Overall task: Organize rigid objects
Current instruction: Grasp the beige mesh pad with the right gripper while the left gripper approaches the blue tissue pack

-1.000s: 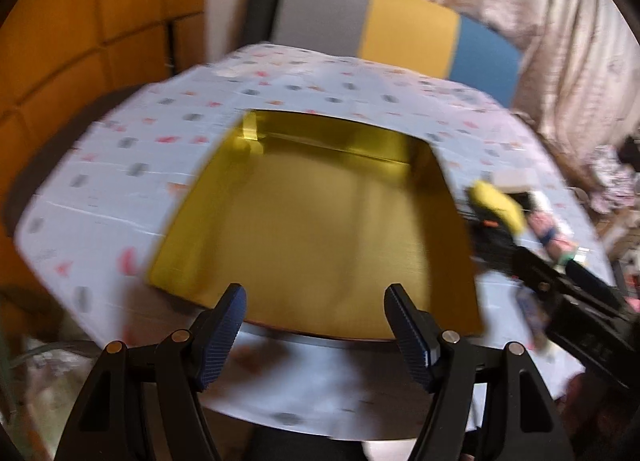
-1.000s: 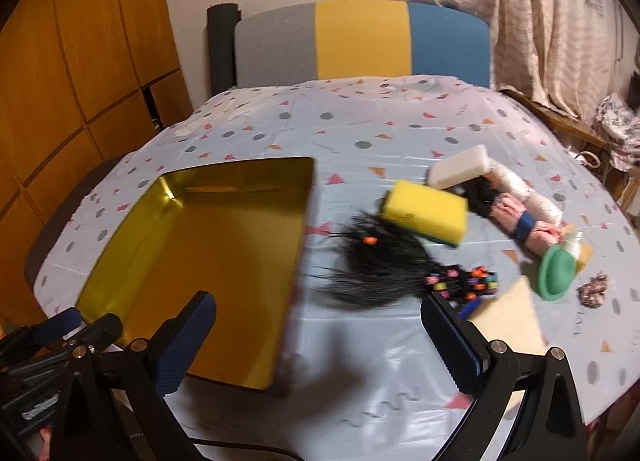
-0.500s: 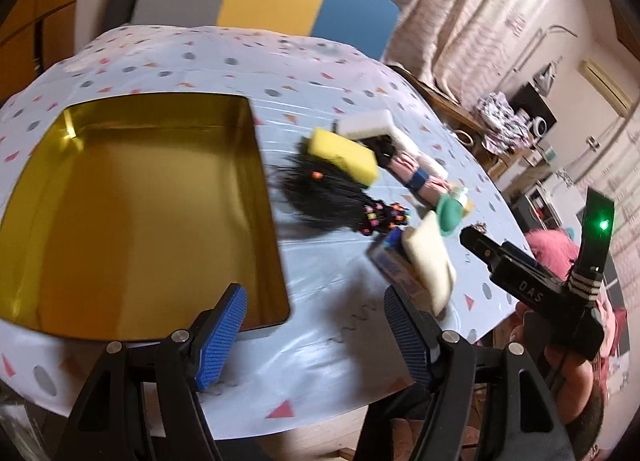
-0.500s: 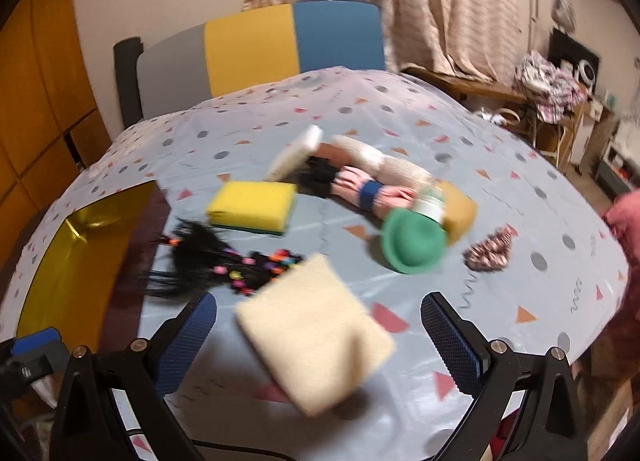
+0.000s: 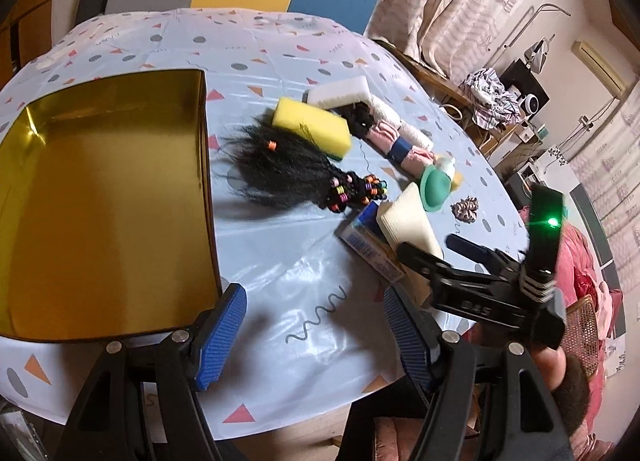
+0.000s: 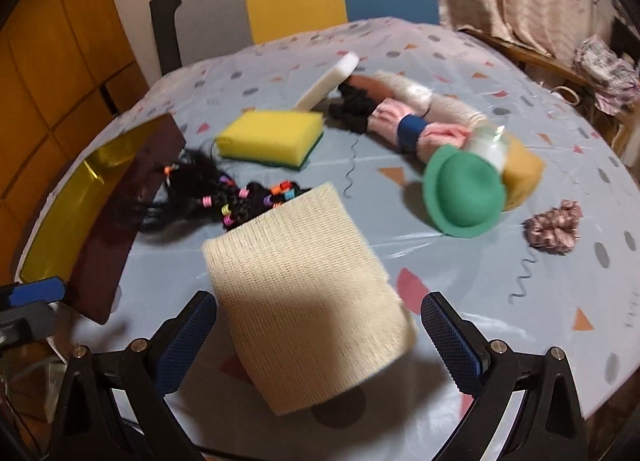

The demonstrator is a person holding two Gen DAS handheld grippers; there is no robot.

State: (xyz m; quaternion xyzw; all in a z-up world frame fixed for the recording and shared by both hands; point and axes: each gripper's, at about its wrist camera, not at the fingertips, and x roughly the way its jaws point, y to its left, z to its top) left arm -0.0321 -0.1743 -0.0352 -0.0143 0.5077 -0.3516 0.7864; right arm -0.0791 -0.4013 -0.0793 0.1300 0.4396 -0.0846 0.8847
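Cream mesh pad (image 6: 308,313) lies between the right gripper's (image 6: 316,325) open jaws; close squarely, carry toward the gold tray (image 6: 60,221) at nine o'clock, left gripper (image 5: 312,325) open, empty.

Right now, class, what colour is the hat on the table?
Green; the hat shows best in the right wrist view.
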